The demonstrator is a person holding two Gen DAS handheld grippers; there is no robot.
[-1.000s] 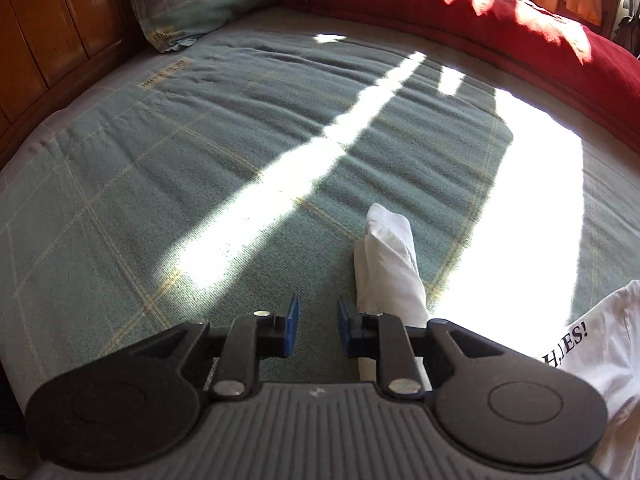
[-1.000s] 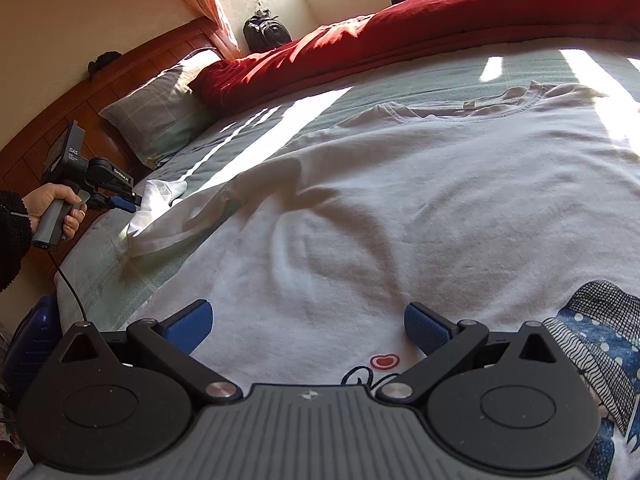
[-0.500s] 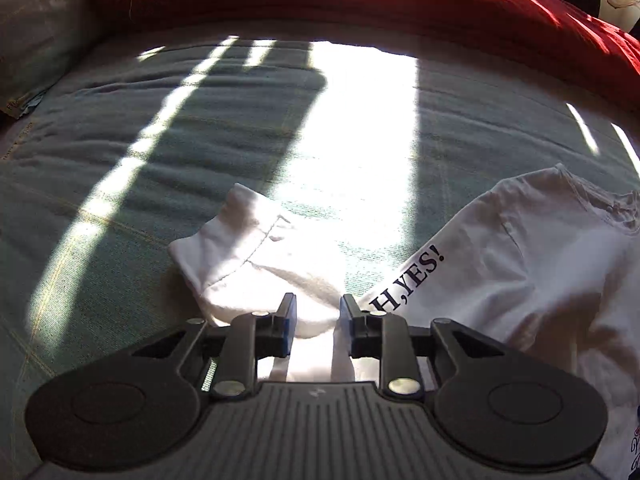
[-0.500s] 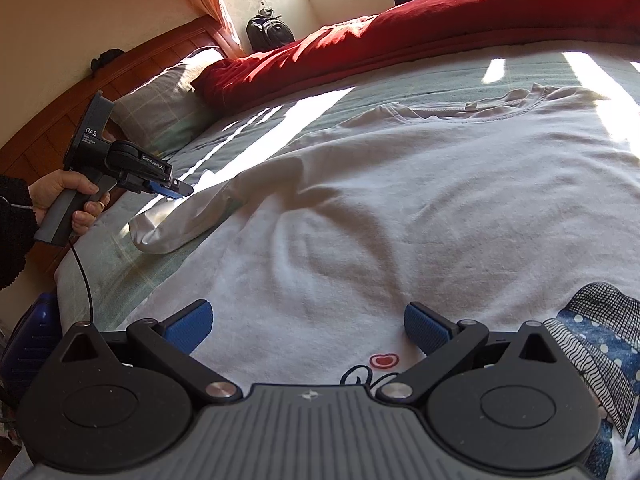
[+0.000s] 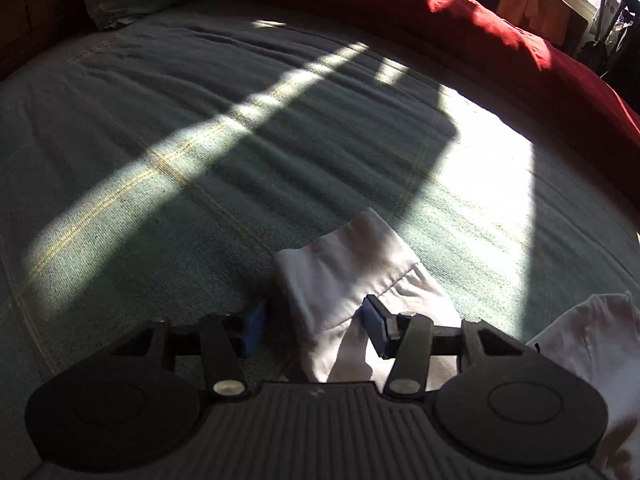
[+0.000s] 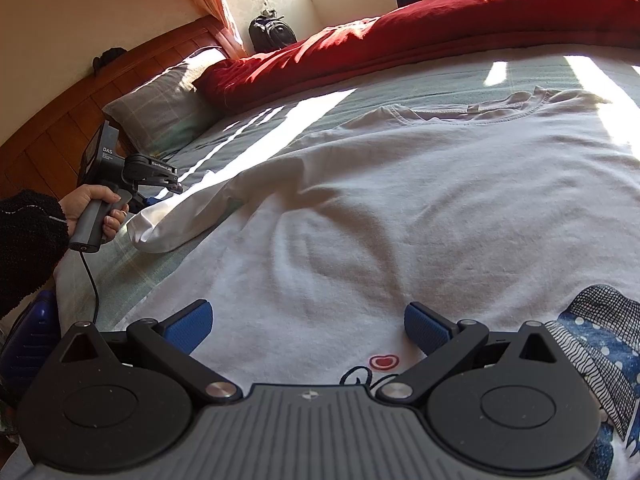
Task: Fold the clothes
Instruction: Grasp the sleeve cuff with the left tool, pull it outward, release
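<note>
Hovering wide-open and empty over the printed front, the right gripper (image 6: 307, 326) waits; white T-shirt (image 6: 420, 208) lies flat on the bed (image 6: 392, 80), unfolded. Farther off, the left gripper (image 5: 316, 326) is opening around the sleeve (image 5: 344, 276), pads clear.

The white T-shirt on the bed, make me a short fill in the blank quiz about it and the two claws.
1. The white T-shirt lies spread on a ____ checked bedsheet.
2. Between the opening pads of the left claw sits the shirt's ____.
3. The quilt bunched at the far edge of the bed is ____.
4. The right claw hovers over the shirt with its pads ____.

Missing words: green; sleeve; red; open
</note>
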